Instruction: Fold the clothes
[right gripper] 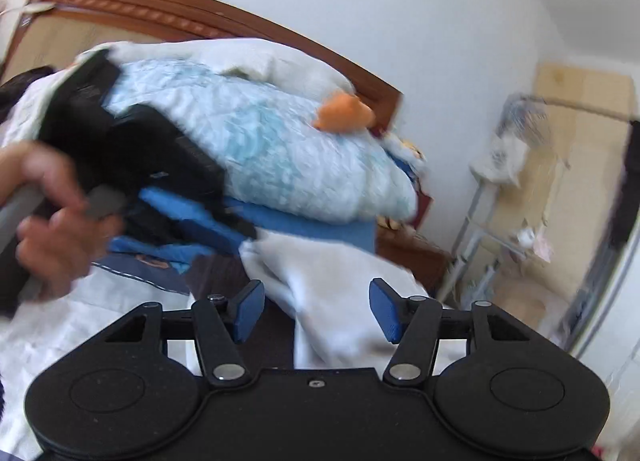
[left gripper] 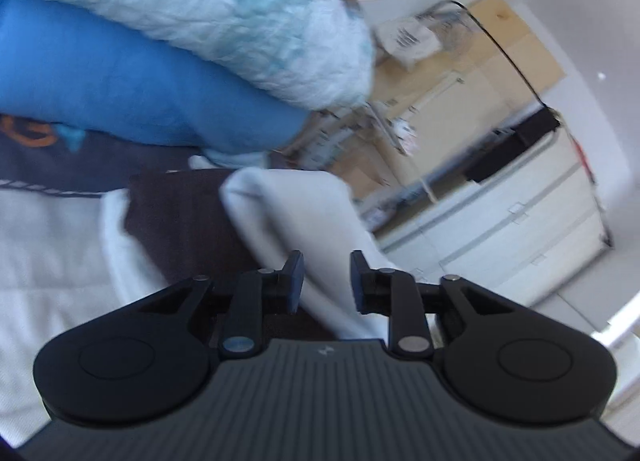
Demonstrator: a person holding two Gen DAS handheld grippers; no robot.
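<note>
A white garment (left gripper: 304, 217) lies rumpled on a dark brown cloth (left gripper: 180, 221) on the bed; it also shows in the right wrist view (right gripper: 332, 285). My left gripper (left gripper: 326, 281) is open, its jaws a little apart above the white garment, gripping nothing. My right gripper (right gripper: 316, 311) is open wide over the same white garment, empty. In the right wrist view the left gripper's body (right gripper: 120, 149) and the hand holding it (right gripper: 52, 213) show at the left, blurred.
A fluffy light-blue plush (right gripper: 248, 145) with an orange part (right gripper: 344, 113) lies on a blue cushion (left gripper: 140, 89). A navy garment (left gripper: 60, 157) lies beside. The white quilt (left gripper: 44, 253) covers the bed. Wooden headboard (right gripper: 200, 17), metal rack (right gripper: 500, 197), white drawers (left gripper: 516, 221) stand beyond.
</note>
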